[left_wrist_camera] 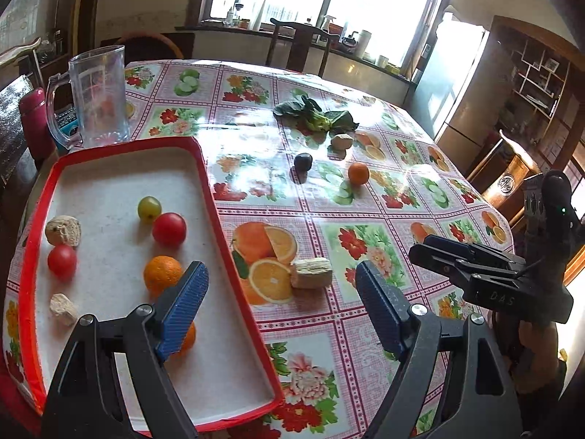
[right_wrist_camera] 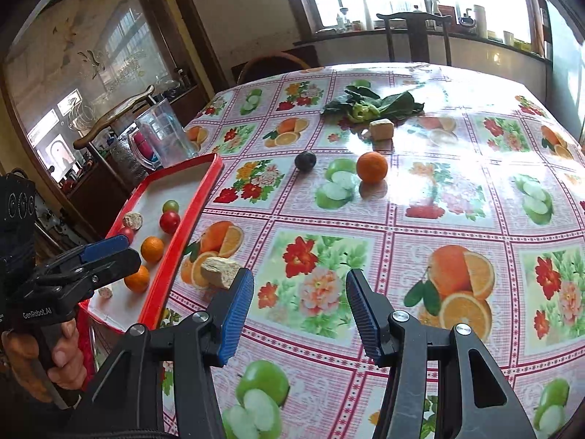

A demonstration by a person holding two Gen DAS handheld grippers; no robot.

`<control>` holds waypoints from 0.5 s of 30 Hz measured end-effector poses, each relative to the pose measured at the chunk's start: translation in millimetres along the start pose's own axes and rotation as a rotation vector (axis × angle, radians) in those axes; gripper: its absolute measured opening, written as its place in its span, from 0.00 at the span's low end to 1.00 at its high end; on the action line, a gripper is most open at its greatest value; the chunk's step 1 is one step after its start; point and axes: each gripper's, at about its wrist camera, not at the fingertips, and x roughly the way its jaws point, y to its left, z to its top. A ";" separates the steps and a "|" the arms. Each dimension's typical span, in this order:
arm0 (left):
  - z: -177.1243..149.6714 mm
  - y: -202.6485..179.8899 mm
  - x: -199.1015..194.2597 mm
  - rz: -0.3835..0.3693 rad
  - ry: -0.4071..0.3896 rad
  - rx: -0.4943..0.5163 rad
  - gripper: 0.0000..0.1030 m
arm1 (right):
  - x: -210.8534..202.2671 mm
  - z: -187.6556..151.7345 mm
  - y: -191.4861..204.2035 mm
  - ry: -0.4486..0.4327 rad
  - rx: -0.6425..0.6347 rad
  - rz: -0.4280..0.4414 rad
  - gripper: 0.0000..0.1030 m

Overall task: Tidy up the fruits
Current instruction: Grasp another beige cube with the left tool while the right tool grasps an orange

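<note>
A red-rimmed white tray at the table's left holds two oranges, two red fruits, a green one and beige chunks. On the tablecloth lie an orange, a dark plum and beige chunks. My left gripper is open and empty over the tray's right rim. My right gripper is open and empty above the cloth; it also shows in the left wrist view.
A clear plastic jug stands behind the tray, with a red bottle beside it. Leafy greens and a beige chunk lie farther back. Chairs stand around the table.
</note>
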 end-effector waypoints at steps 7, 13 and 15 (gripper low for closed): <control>-6.1 -21.8 11.8 -0.010 0.029 0.016 0.81 | 5.5 1.1 -17.4 0.015 -0.014 -0.031 0.53; -7.1 -31.0 23.5 0.000 0.049 0.029 0.81 | 9.3 4.3 -29.3 0.014 -0.011 -0.041 0.53; -7.4 -32.4 27.9 0.002 0.059 0.031 0.81 | 11.9 6.2 -33.3 0.015 -0.008 -0.043 0.53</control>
